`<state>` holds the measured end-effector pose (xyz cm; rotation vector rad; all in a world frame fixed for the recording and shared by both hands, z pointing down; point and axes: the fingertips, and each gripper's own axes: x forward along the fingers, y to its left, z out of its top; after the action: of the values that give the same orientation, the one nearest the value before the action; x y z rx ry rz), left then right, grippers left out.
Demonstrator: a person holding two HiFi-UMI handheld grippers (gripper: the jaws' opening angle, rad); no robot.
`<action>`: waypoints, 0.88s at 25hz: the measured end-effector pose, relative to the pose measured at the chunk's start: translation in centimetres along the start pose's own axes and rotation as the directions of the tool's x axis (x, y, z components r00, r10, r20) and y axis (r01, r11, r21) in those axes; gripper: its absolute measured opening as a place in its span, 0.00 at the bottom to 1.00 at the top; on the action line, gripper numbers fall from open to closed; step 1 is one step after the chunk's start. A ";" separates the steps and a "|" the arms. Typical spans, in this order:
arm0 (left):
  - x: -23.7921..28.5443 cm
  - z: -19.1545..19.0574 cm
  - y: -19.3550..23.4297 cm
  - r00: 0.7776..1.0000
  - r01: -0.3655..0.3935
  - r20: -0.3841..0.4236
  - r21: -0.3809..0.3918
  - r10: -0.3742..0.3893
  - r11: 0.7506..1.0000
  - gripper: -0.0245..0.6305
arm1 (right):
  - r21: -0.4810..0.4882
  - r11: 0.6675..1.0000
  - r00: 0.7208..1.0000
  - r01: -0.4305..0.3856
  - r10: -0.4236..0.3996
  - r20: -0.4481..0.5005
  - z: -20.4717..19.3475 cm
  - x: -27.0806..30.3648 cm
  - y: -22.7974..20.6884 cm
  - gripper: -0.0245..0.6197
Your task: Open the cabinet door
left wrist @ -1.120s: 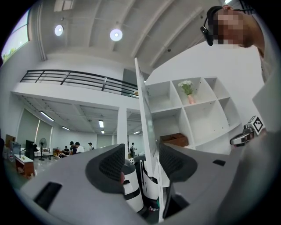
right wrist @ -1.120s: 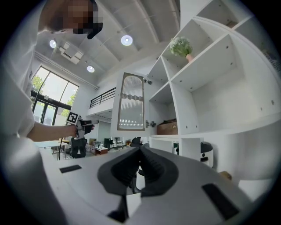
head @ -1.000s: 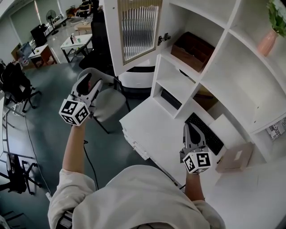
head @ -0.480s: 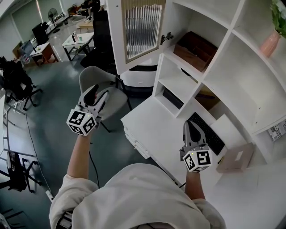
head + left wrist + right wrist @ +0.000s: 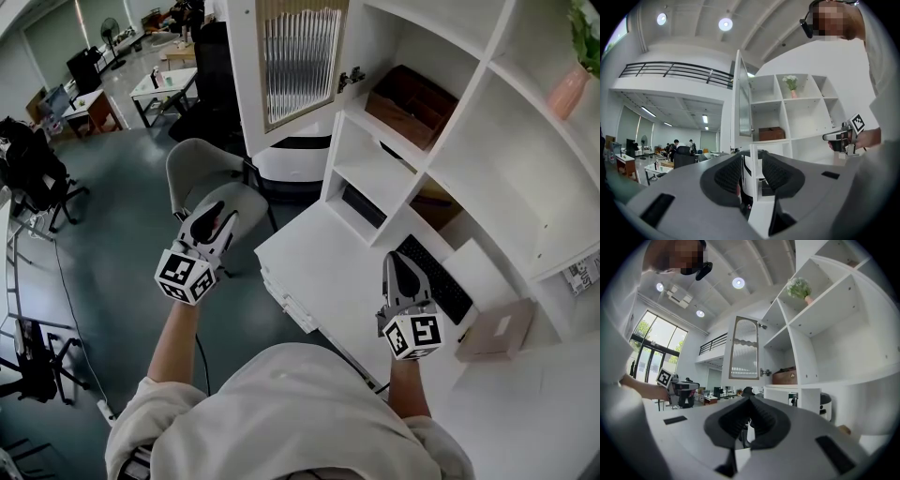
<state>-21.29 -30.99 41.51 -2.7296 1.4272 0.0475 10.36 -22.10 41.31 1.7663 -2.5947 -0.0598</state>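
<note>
In the head view, the left gripper (image 5: 214, 214) hung over a grey chair (image 5: 192, 161), apart from the white-framed cabinet door with a ribbed glass panel (image 5: 295, 61). That door stood swung open ahead of it, off the white shelf unit (image 5: 487, 122). The right gripper (image 5: 398, 267) hovered over the white desk (image 5: 319, 272).

In the left gripper view, its jaws stood apart and had just been closing on nothing, with the door edge-on straight ahead.

In the right gripper view, its jaws met, empty, with the door ahead and above.

The open cabinet door (image 5: 298, 61) is ahead of the left gripper (image 5: 217, 210), with a chair (image 5: 192, 169) below that gripper. A keyboard (image 5: 431, 281) lies on the desk (image 5: 319, 262), just beside the right gripper (image 5: 397, 260).
</note>
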 end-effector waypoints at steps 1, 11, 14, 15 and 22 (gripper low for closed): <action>-0.1 -0.3 -0.3 1.000 -0.001 -0.004 0.001 0.001 1.000 0.24 | -0.001 1.000 1.000 0.000 0.000 0.000 0.0 0.0 0.0 0.05; -0.6 -1.6 -2.8 1.000 0.004 -0.024 0.005 -0.004 1.000 0.10 | -0.013 1.000 1.000 -0.001 0.001 -0.008 -0.4 0.8 0.2 0.05; -0.5 -1.7 -3.6 1.000 0.012 -0.029 0.007 -0.011 1.000 0.07 | -0.017 1.000 1.000 -0.006 0.006 -0.006 -0.4 1.0 0.2 0.05; -0.5 -1.7 -3.9 0.999 0.013 -0.032 0.008 -0.013 1.000 0.07 | -0.018 1.000 1.000 -0.008 0.008 -0.007 -0.4 1.0 0.2 0.05; -0.5 -1.5 -4.7 0.999 0.026 -0.028 0.012 -0.026 1.000 0.04 | -0.023 1.000 1.000 -0.014 0.014 0.002 -0.3 1.4 0.4 0.05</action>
<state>-17.71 -27.96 43.22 -2.7485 1.3938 -0.0002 9.49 -23.22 41.55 1.7411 -2.5969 -0.0906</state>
